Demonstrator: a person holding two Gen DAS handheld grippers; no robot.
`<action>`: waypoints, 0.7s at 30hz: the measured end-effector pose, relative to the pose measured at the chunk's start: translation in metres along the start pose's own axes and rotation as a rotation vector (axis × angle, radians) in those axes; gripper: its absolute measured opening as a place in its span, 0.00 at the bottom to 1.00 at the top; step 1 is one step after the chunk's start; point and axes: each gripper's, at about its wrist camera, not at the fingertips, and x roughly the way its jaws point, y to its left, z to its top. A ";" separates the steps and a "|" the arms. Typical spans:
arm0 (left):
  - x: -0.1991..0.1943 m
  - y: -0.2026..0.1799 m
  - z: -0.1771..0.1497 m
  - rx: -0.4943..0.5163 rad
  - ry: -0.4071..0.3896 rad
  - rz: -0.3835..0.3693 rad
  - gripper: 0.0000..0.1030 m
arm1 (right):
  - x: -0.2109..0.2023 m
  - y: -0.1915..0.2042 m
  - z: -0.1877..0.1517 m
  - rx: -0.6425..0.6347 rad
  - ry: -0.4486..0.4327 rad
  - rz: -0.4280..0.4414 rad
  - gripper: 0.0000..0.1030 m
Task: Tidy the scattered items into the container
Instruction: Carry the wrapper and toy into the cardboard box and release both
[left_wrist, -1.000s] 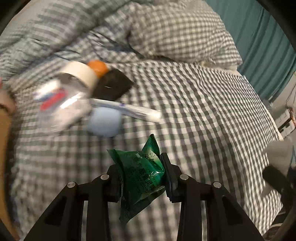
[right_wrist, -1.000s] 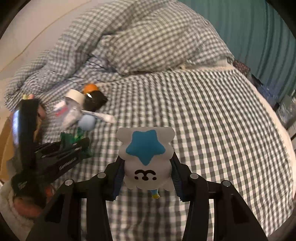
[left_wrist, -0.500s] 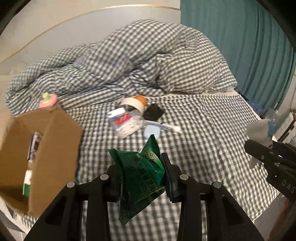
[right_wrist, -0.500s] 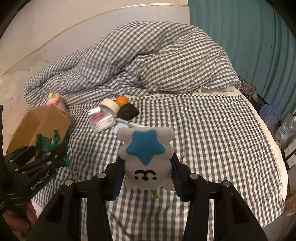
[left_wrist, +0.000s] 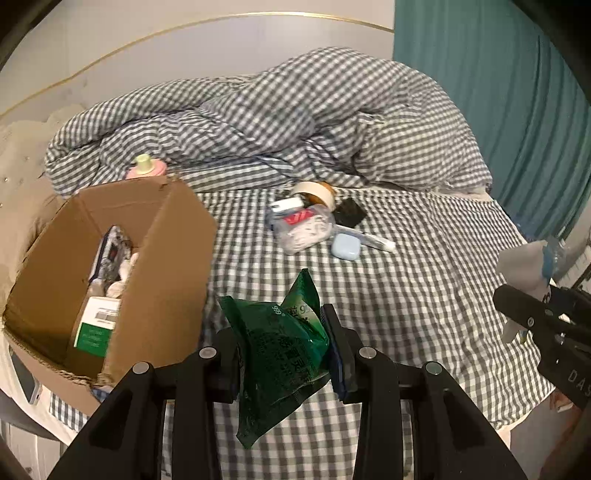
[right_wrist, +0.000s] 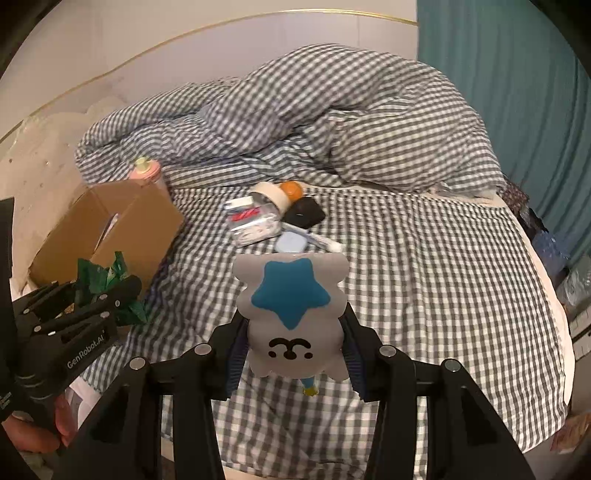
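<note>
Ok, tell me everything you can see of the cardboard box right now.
The cardboard box is plain brown corrugated board, open at the top, tilted so its opening shows to the left wrist camera. It sits at the checked bed's left edge. Inside lie a green-and-white carton and other packets. A pink bottle shows just behind it. Neither gripper touches it.

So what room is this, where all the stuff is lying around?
Most likely a bedroom. There's a big bed with a checked sheet, a crumpled checked duvet piled at its head, and a teal curtain beside it.
</note>
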 end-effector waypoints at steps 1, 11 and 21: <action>0.000 0.004 0.000 -0.007 0.000 0.003 0.35 | 0.002 0.005 0.002 -0.009 0.003 0.003 0.44; -0.024 0.087 0.016 -0.120 -0.044 0.074 0.35 | 0.007 0.118 0.064 -0.177 -0.079 0.163 0.44; -0.009 0.191 0.007 -0.261 -0.016 0.181 0.36 | 0.078 0.261 0.113 -0.306 0.015 0.356 0.44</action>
